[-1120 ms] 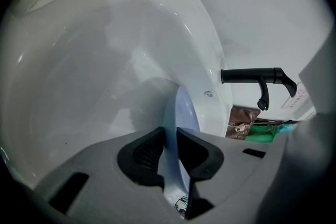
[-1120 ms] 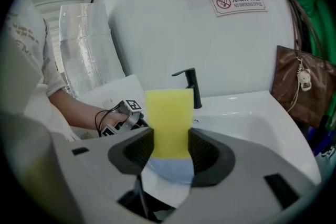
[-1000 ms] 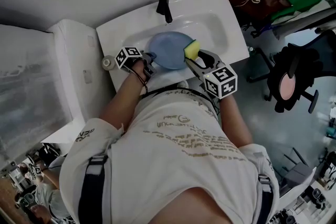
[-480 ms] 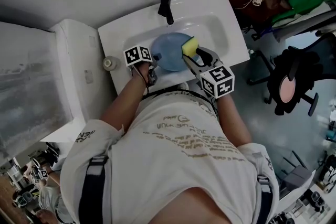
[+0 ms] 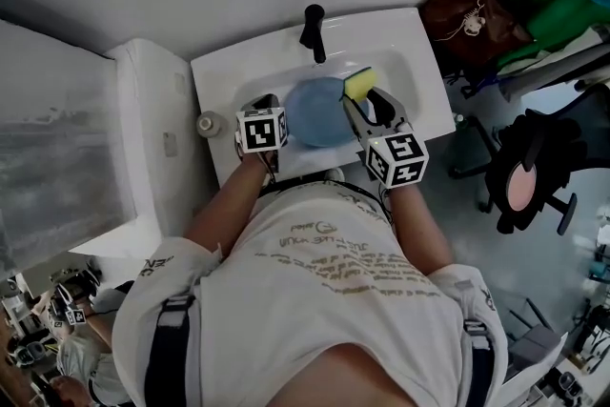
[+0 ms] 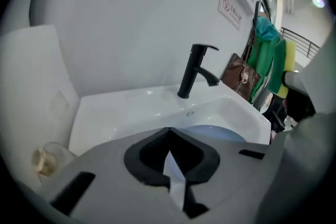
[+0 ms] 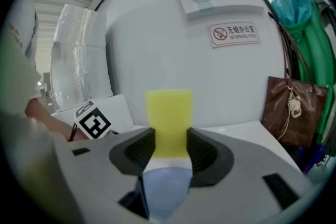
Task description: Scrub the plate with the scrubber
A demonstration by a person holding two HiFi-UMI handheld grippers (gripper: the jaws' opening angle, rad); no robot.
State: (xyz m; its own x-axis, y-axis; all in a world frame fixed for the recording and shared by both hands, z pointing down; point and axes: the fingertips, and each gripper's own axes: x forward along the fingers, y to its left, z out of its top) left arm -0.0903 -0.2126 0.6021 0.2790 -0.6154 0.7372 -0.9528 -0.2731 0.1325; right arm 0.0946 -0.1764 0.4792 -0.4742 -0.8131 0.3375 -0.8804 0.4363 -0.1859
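A round blue plate [image 5: 319, 112] lies in the white sink [image 5: 419, 62]. Over its right rim my right gripper [image 5: 365, 95] is shut on the yellow scrubber [image 5: 360, 83]. In the right gripper view the scrubber [image 7: 168, 107] stands upright between the jaws of the right gripper [image 7: 169, 136], with the plate [image 7: 167, 186] below. My left gripper [image 5: 264, 105] is raised at the plate's left side, apart from it. Its jaws have just closed with nothing between them. In the left gripper view the left gripper [image 6: 169, 129] has its tips together, and the plate [image 6: 223, 135] shows beyond them.
A black faucet [image 5: 314, 31] stands at the back of the sink. A small cup [image 5: 208, 123] sits on the sink's left corner beside a white cabinet [image 5: 143, 138]. A brown bag [image 5: 467, 14] hangs to the right, and a black chair [image 5: 534, 157] stands on the floor.
My left gripper has let go of the plate's left edge, risen and rolled, and its jaws have closed empty. The right gripper has lifted a little with the scrubber.
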